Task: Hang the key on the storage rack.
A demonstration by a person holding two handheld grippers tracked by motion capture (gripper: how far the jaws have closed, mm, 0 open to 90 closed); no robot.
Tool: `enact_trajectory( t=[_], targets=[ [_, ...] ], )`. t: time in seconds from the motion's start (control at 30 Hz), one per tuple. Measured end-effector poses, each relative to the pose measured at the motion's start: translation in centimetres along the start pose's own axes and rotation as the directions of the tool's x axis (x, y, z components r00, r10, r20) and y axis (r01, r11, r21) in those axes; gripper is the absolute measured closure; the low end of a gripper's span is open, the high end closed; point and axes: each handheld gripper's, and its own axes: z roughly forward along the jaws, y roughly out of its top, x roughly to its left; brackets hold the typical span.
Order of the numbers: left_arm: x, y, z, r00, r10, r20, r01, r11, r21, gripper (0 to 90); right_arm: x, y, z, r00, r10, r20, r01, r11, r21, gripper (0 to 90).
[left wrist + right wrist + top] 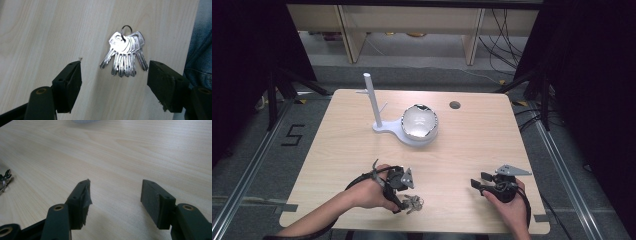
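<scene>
A bunch of several silver keys [124, 53] on a ring lies flat on the wooden table [472, 145], near the front edge [413, 202]. My left gripper [113, 77] hovers right over the keys, pointing down, jaws open on either side of them without touching. In the high view the left gripper [404, 200] sits at the front left, held by a hand. My right gripper [115, 195] is open and holds nothing, low over bare wood at the front right [477, 181]. The keys [5, 181] peek in at the left edge of the right gripper view.
A white stand [372, 102] with a tall post and short pegs rises at the back of the table, its base carrying a shiny round bowl [419, 122]. A small round hole [455, 105] is in the tabletop behind it. A blue sleeve [200, 45] borders the keys.
</scene>
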Motion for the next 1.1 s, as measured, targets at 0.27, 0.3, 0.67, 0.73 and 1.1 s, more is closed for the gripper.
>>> enact_trajectory(
  t=[0.27,0.3,0.67,0.73,1.1],
  targets=[
    [0.2,1.3,1.0,0.9989,0.029,0.037,-0.031,0.9967,0.074,27.0,0.0,0.0,0.1,1.0000,0.000,-0.008,0.000,1.000,-0.007,41.7],
    [0.2,1.3,1.1,0.9988,0.029,0.041,-0.032,0.9962,0.081,27.0,0.1,0.0,0.0,0.9999,0.007,-0.010,-0.007,1.000,0.010,41.7],
    [-0.4,3.0,3.2,0.9955,0.025,0.091,-0.042,0.9809,0.190,26.4,-0.2,0.1,0.3,0.9994,-0.035,-0.002,0.035,0.999,0.015,41.1],
    [-0.8,3.2,3.6,0.9951,0.025,0.096,-0.044,0.9804,0.192,26.4,-0.2,0.1,0.2,0.9992,-0.040,-0.007,0.040,0.999,0.010,41.1],
    [-0.8,3.6,4.4,0.9961,0.017,0.086,-0.037,0.9714,0.234,30.9,0.1,0.0,0.3,0.9998,0.012,-0.019,-0.011,1.000,0.029,41.0]
  ],
)
